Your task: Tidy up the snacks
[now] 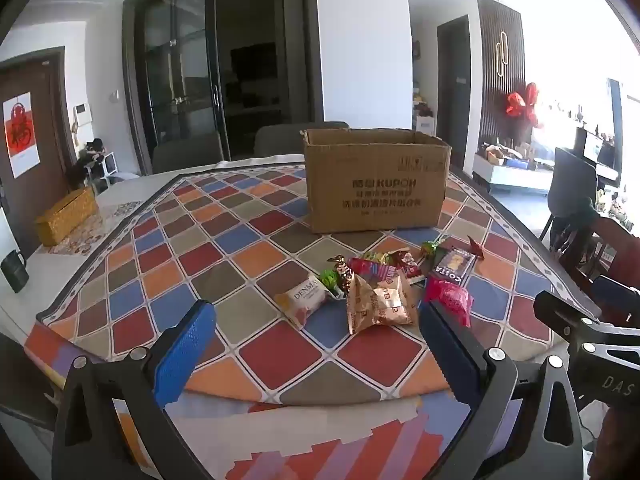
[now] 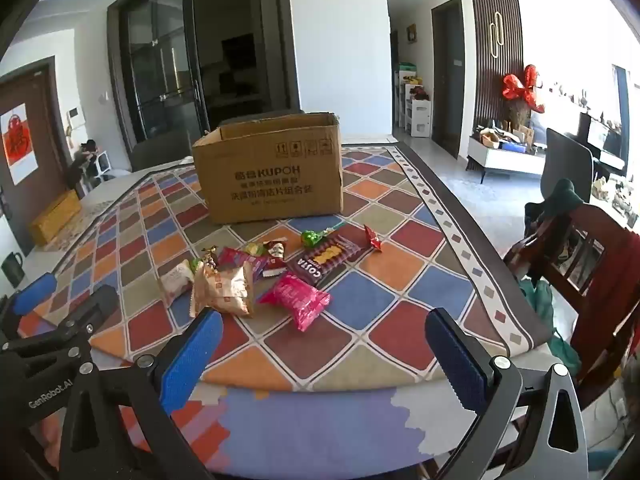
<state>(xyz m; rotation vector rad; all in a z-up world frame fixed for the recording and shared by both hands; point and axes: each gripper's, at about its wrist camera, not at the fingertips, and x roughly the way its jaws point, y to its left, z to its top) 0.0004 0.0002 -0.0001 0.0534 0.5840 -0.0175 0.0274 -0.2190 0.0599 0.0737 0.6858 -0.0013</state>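
Note:
An open cardboard box [image 1: 376,184] [image 2: 272,172] stands on the checkered tablecloth. In front of it lies a pile of snacks: a gold packet [image 1: 380,300] [image 2: 226,288], a pink packet [image 1: 450,300] [image 2: 298,300], a white packet [image 1: 302,300] [image 2: 176,278], a purple Costa biscuit pack [image 1: 454,266] [image 2: 324,258], a green lollipop [image 2: 312,238] and small candies. My left gripper [image 1: 320,312] hovers open near the table's front edge, short of the pile. My right gripper [image 2: 324,324] is open too, just before the pink packet. Neither holds anything.
A yellow box [image 1: 66,216] and a dark mug [image 1: 14,270] sit at the table's left side. A red wooden chair [image 2: 580,276] with clothing stands at the right edge. Grey chairs [image 1: 188,154] stand behind the table.

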